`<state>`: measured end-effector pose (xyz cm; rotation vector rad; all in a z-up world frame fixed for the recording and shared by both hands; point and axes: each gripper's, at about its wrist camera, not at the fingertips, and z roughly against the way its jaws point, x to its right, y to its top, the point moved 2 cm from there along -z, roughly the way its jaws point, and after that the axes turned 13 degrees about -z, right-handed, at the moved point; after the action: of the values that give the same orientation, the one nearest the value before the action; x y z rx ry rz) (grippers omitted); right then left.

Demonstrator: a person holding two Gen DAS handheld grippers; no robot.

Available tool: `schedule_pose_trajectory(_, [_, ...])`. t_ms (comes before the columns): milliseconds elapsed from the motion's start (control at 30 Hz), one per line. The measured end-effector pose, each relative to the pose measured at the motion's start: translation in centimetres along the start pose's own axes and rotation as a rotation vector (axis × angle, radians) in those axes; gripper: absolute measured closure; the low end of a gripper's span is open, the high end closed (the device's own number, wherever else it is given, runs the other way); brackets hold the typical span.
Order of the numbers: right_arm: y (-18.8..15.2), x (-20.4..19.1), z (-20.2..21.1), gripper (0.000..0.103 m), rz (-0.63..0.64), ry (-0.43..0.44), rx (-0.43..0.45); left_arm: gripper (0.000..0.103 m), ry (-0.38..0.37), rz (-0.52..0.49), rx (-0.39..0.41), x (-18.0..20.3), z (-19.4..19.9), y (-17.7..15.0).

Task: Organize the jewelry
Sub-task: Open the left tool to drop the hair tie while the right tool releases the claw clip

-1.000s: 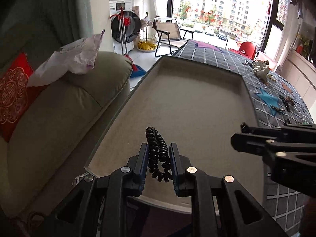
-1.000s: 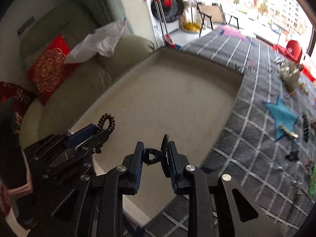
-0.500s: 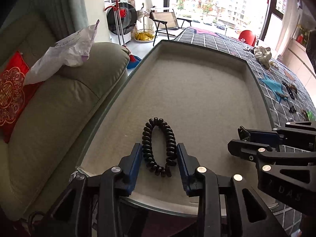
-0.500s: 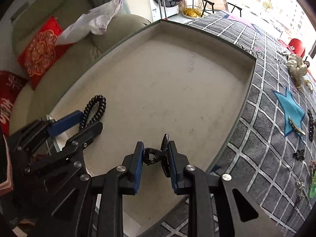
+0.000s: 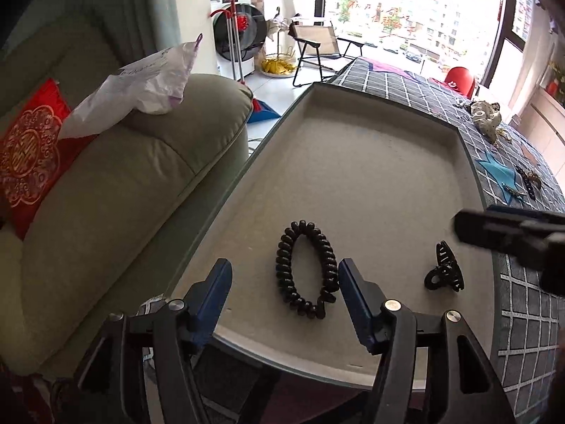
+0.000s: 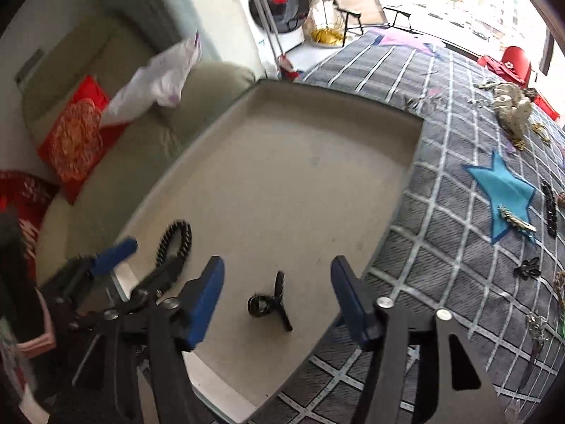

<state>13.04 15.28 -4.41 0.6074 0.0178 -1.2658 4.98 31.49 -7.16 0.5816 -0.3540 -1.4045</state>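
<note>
Blue-padded jaws of left gripper (image 5: 284, 296) spreading apart, black coiled hair tie (image 5: 305, 269) lying flat on the tray floor between them, its right edge right up against the right pad, contact not certain. Same for right gripper (image 6: 277, 295): jaws opening wide, small black claw clip (image 6: 269, 302) resting on the tray floor between the pads, touched by neither. Both pieces near the front edge of beige flocked tray (image 5: 370, 176), hair tie left, clip right, apart from each other. Rest of the tray floor bare up to the far rim. Right of the tray, grey checked cloth (image 6: 441, 247) with blue star patch (image 6: 503, 190); gold hair clip (image 6: 517, 224) on the star, long black clip (image 6: 550, 212) just beyond it, another small black clip (image 6: 528, 268) nearer on the cloth. Farther along, pale patterned bundle (image 6: 512, 113) with gold bits beside it. Left of the tray, green sofa (image 5: 123, 176) carrying red cushion (image 5: 28, 155) and crumpled white plastic bag (image 5: 141, 88). Beyond, folding chair (image 5: 317, 46) before bright window.
</note>
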Motion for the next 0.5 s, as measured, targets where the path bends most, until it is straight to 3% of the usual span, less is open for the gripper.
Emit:
schedule_pose_trajectory(67, [0.1,0.5,0.8,0.027,-0.016,0.005,0.014,0.038,0.004,0.005,0.004,0.1,0.4,0.0])
schedule_pose_trajectory(133, [0.1,1.1,1.7,0.026,-0.035,0.012,0.025,0.000,0.019,0.016,0.007,0.2,0.8,0.0])
schedule_pose_trajectory(500, [-1.5,4.4,5.9,0.022,-0.095,0.053,0.086,0.000,0.014,0.013,0.059,2.7,4.2,-0.1])
